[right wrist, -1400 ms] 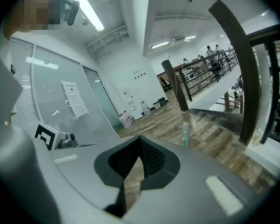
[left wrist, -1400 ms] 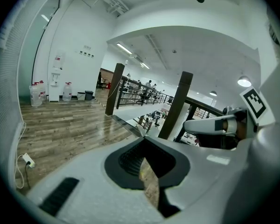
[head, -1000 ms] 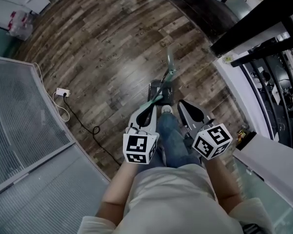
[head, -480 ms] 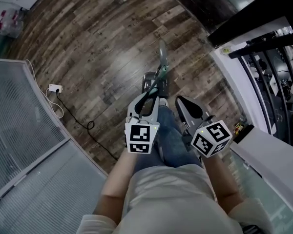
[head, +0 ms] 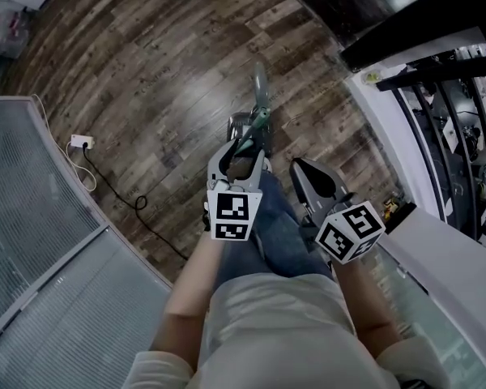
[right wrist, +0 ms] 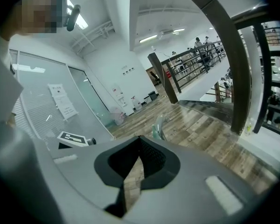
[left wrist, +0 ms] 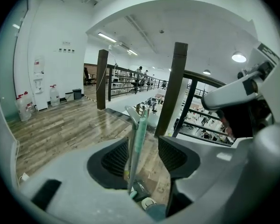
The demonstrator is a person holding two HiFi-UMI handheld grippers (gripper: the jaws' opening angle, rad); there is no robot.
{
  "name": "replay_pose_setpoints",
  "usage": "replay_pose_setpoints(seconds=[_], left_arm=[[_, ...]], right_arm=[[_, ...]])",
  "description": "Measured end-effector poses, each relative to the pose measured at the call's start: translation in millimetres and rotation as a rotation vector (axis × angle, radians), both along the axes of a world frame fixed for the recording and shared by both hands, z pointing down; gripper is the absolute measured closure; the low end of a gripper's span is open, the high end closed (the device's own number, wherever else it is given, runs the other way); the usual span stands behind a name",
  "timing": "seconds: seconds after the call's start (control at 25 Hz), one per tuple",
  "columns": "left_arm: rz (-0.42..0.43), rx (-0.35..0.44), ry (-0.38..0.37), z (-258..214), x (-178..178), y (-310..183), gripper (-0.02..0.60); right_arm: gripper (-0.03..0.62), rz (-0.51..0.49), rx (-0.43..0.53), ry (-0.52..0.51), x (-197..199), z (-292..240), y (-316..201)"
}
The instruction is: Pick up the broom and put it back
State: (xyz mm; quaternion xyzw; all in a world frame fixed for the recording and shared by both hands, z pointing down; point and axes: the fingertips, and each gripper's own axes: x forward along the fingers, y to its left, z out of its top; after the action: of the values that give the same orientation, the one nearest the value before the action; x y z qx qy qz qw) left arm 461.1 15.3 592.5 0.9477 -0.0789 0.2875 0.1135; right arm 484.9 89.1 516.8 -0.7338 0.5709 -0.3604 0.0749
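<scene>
The left gripper (head: 241,146) jaws are opening around the green broom handle (left wrist: 137,134). The right gripper (head: 298,167) is closed and empty. Best withdraw only once the handle stands steady.

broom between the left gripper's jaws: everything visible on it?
The broom is a slim pole, grey with a pale teal sleeve and a flared grey top, plastic by its look. It stands near upright between the pads of the left gripper, whose jaws are opening, closer to one pad; contact is unclear. In the head view its dark lower end meets the wood floor.
</scene>
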Motion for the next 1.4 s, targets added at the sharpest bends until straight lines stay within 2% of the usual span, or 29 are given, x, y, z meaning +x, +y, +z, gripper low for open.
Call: replay_pose_setpoints(seconds=[0.52, 0.92, 1.16, 1.4], left_arm=[[0.022, 0.049, -0.039, 51.8, 32.1, -3.0, 0.319], [0.030, 0.054, -0.088, 85.0, 51.4, -12.1, 0.319], [0.048, 0.079, -0.123, 100.6, 62.1, -13.8, 0.369], [0.049, 0.100, -0.132, 107.3, 65.3, -15.6, 0.480]], right_arm=[[0.588, 0.019, -0.028, -0.037, 15.8, 20.1, 4.6], [0.588, 0.016, -0.061, -0.063, 32.1, 35.0, 0.8], [0.588, 0.011, -0.078, -0.077, 40.0, 42.9, 1.1], [0.588, 0.011, -0.087, -0.084, 43.3, 47.9, 0.7]])
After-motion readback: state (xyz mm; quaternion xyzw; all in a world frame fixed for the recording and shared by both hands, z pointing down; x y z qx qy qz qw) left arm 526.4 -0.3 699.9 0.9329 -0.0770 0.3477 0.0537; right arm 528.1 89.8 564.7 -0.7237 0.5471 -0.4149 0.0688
